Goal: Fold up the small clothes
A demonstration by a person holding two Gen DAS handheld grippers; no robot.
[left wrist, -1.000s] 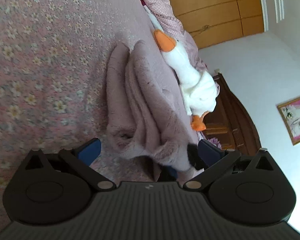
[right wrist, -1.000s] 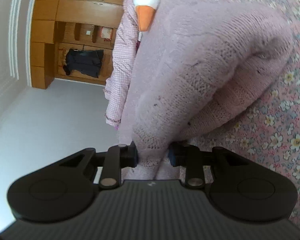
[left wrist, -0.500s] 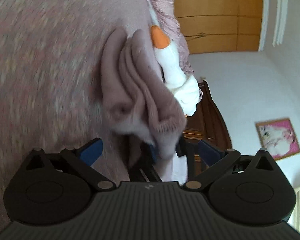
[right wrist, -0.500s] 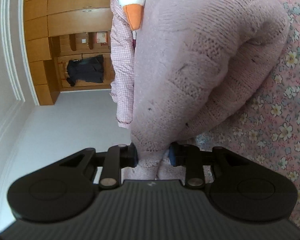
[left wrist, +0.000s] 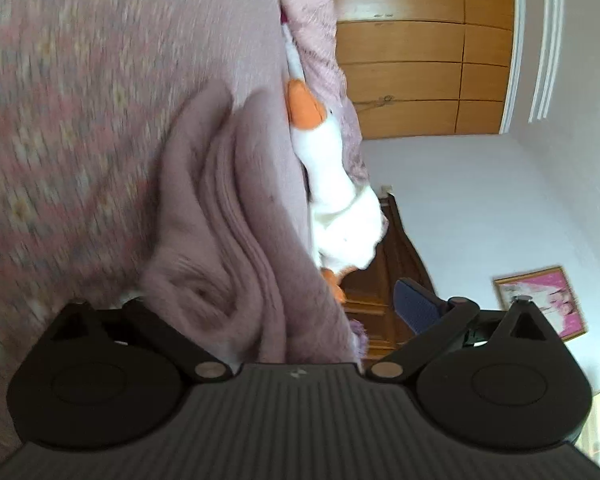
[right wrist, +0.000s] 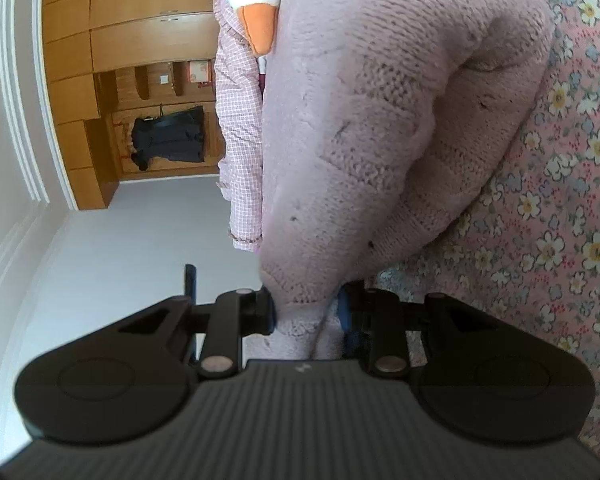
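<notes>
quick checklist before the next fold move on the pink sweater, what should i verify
1. Right claw shut on the sweater edge: ok.
2. Left claw wide open with sweater folds between its arms, nothing pinched: not ok for a two-handed fold.
3. Left view sharp enough to aim: not ok, blurred.
4. Goose toy apart from the sweater: not ok, they touch.
5. Floral bedspread bare beside the sweater for laying down: ok.
</notes>
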